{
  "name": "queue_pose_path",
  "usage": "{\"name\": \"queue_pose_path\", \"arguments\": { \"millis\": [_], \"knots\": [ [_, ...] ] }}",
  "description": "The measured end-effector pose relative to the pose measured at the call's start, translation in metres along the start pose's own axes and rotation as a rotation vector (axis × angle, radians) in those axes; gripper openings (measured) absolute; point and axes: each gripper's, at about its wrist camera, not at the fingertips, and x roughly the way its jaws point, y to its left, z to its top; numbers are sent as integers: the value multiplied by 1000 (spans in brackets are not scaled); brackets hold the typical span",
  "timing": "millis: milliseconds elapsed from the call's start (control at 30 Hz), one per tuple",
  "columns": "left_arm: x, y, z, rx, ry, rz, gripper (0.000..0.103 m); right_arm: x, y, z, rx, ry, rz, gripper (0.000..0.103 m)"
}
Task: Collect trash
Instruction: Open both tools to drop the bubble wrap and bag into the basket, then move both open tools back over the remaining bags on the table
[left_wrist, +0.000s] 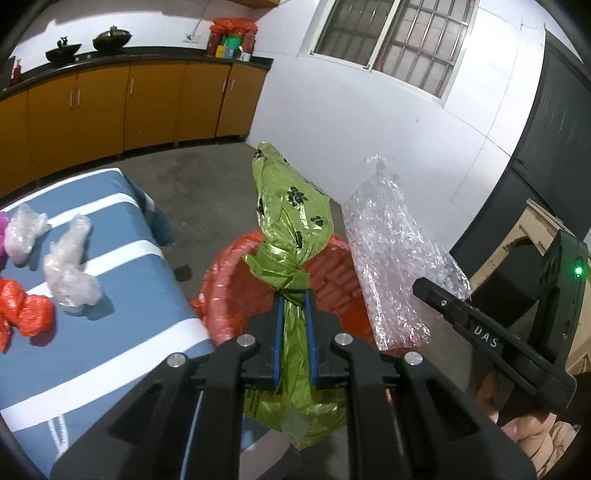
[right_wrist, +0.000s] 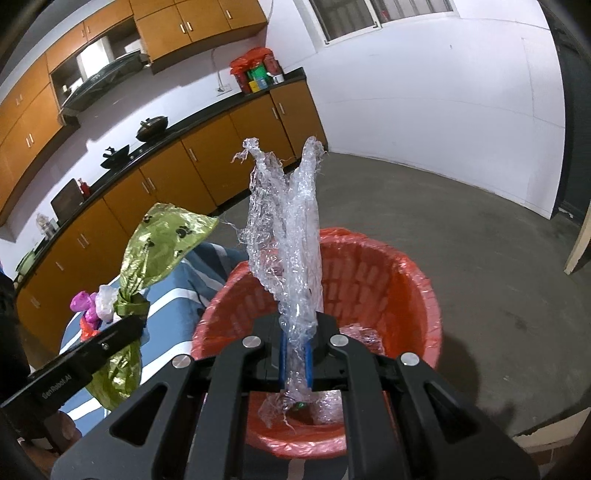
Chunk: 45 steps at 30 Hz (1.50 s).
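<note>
Left gripper (left_wrist: 294, 295) has its jaws clamped nearly together on the green paw-print bag (left_wrist: 290, 206), pinched at the twisted neck between the blue pads (left_wrist: 277, 332); the bag's top stands up past the fingertips, its tail hangs down under the jaws. Right gripper (right_wrist: 295, 325) likewise is closed to a narrow gap on a wad of clear bubble wrap (right_wrist: 288, 229), which sticks up and forward out of the pads, frayed at the top, with a short tail below. Right gripper sits directly over the red-lined trash bin (right_wrist: 413, 291), the wrap held above the bin opening; more clear plastic (right_wrist: 358, 336) already lies inside at the bottom. From the left wrist view the green bag is over the near rim of the bin, with the bubble wrap just beside it on the right, not clearly touching. Just left of the bin is a bed or table with a blue-and-white striped cover (left_wrist: 140, 280), still holding trash: two crumpled clear plastic pieces (left_wrist: 70, 273), an orange-red plastic wad (left_wrist: 22, 314), and a bit of magenta at the frame edge (left_wrist: 3, 229). Beyond that, grey concrete floor (right_wrist: 461, 206), then orange-brown base cabinets (left_wrist: 147, 107) under a dark counter with two woks (left_wrist: 110, 38) and a red bag of boxes (left_wrist: 231, 37). White wall with barred window (left_wrist: 399, 40) at the far side.
</note>
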Motion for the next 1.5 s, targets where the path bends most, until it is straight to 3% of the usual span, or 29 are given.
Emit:
{"name": "queue_pose_path", "arguments": {
  "millis": [233,300,367,433,600,700,1100,1300,1500],
  "knots": [
    [21,-10,-1,8,44,-31,14,4,-6,0,8,9,-11,8],
    [25,-11,-2,11,52,-33,20,5,-8,0,14,14,-11,10],
    [29,-11,-4,10,62,-26,26,6,-11,0,21,20,-10,17],
    [32,-9,-6,-1,70,-17,33,7,-10,1,26,18,-9,37],
    [32,1,-10,-24,75,20,37,7,-13,1,28,14,-19,40],
    [22,11,-12,-29,42,71,45,6,-11,1,16,8,-31,40],
    [-29,57,-22,-65,-58,265,55,9,23,1,-78,16,11,40],
    [-68,98,-30,-94,-123,406,61,22,70,-4,-167,41,91,40],
    [-117,154,-49,-194,-170,562,65,44,133,-13,-258,82,186,40]
  ]
}}
